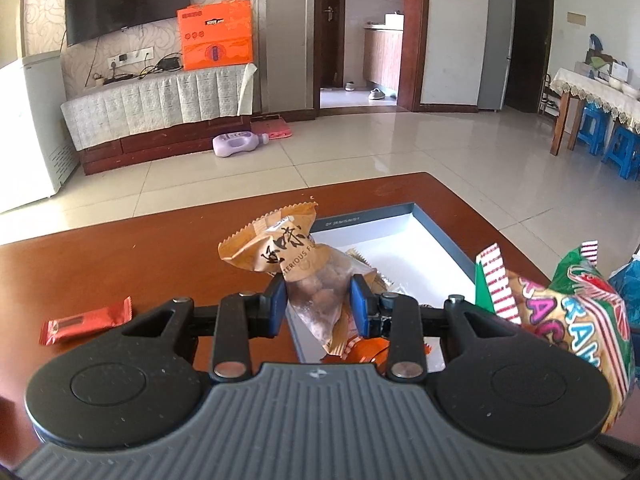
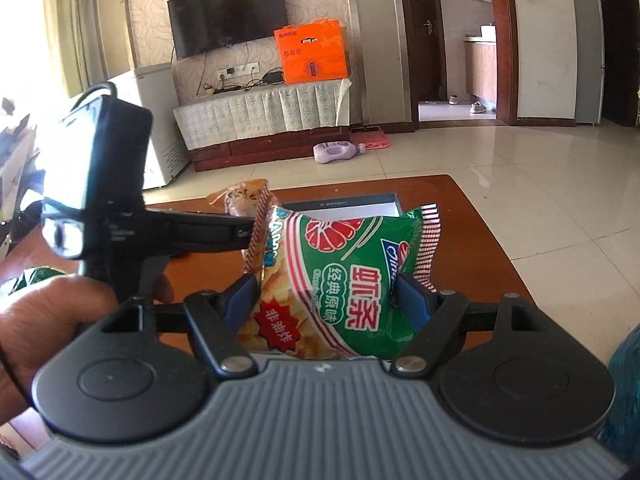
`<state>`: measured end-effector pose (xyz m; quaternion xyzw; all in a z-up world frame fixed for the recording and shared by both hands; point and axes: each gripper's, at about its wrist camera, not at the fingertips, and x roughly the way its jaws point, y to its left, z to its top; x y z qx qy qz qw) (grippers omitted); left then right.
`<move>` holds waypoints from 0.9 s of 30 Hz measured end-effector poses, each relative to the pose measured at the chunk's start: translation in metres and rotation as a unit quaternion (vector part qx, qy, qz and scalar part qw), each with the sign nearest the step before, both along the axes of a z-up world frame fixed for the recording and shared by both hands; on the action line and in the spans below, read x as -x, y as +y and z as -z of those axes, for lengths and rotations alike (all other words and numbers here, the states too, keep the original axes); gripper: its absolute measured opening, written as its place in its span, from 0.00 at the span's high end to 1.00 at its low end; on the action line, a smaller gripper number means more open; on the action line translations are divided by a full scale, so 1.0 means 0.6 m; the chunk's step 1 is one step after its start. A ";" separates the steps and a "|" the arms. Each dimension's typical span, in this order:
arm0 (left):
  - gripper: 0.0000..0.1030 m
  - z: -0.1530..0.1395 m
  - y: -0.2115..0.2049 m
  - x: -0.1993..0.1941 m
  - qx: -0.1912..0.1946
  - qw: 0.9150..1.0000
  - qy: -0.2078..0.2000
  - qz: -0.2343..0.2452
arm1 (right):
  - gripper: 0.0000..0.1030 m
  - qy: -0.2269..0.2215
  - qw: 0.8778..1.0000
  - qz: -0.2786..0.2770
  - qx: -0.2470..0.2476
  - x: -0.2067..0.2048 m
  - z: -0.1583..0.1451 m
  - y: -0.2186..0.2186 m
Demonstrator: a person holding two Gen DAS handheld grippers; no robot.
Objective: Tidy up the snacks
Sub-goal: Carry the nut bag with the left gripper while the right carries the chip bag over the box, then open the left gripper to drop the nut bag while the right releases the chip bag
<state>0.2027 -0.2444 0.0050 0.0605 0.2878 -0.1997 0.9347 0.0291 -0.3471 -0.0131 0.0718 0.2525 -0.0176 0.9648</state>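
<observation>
My left gripper (image 1: 319, 302) is shut on a tan snack packet (image 1: 296, 264) with a clear bottom and holds it above the left edge of a shallow blue-rimmed box (image 1: 440, 236) with a white floor. Some packets (image 1: 372, 276) lie inside the box. My right gripper (image 2: 326, 300) is shut on a green prawn-cracker bag (image 2: 344, 276), held above the table in front of the box (image 2: 360, 204). That bag also shows in the left wrist view (image 1: 568, 312) at the right. A red snack bar (image 1: 86, 322) lies on the table at the left.
The brown wooden table (image 1: 140, 256) ends just beyond the box, with tiled floor (image 1: 360, 144) behind. The left gripper's body and the hand holding it (image 2: 52, 312) fill the left of the right wrist view. A blue object (image 2: 624, 380) sits at the right edge.
</observation>
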 end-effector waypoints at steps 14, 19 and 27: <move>0.63 0.004 -0.063 -0.056 -0.009 1.000 0.002 0.006 | 0.25 0.033 0.999 0.017 -0.010 -0.021 0.009 -0.019; 0.63 0.004 -0.076 -0.070 -0.012 1.000 0.002 0.009 | 0.25 0.044 0.999 0.009 -0.008 -0.030 0.013 -0.017; 0.68 0.005 -0.104 -0.074 -0.005 0.999 0.002 0.032 | 0.25 0.051 0.999 -0.007 0.000 -0.036 0.017 -0.009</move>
